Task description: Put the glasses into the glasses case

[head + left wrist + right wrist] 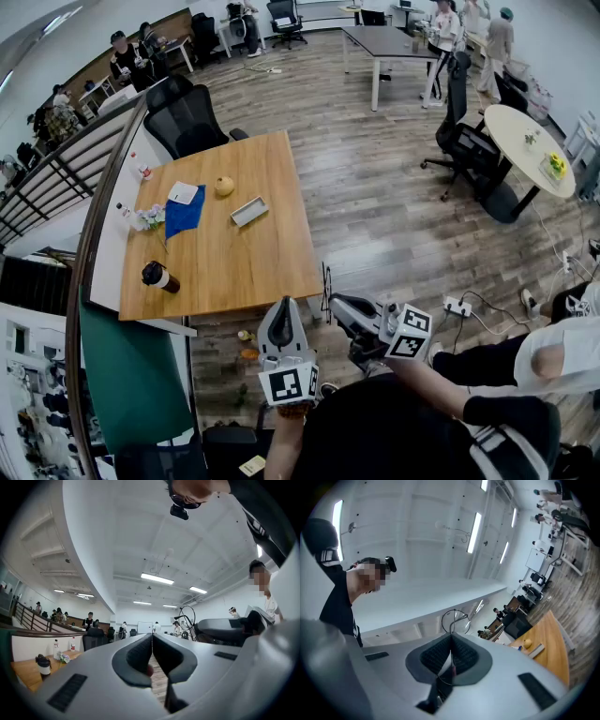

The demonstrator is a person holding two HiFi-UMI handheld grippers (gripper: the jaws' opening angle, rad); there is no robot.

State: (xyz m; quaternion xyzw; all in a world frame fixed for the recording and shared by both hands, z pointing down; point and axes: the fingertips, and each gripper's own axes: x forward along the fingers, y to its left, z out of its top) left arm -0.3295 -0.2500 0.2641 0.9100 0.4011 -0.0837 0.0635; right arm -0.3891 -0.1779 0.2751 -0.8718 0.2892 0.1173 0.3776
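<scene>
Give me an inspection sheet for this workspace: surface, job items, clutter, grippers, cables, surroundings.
Surface: wooden table, both grippers held short of it.
Job's things: glasses clamped in the right gripper, off the table; likely glasses case, a white oblong box, on the table.
Clutter: blue cloth, yellow object, dark lidded cup.
Grippers: left gripper fingers together, empty; right gripper shut on the glasses.
Cables: power strip with leads on the floor.
Surroundings: office chairs, people at far desks.
</scene>
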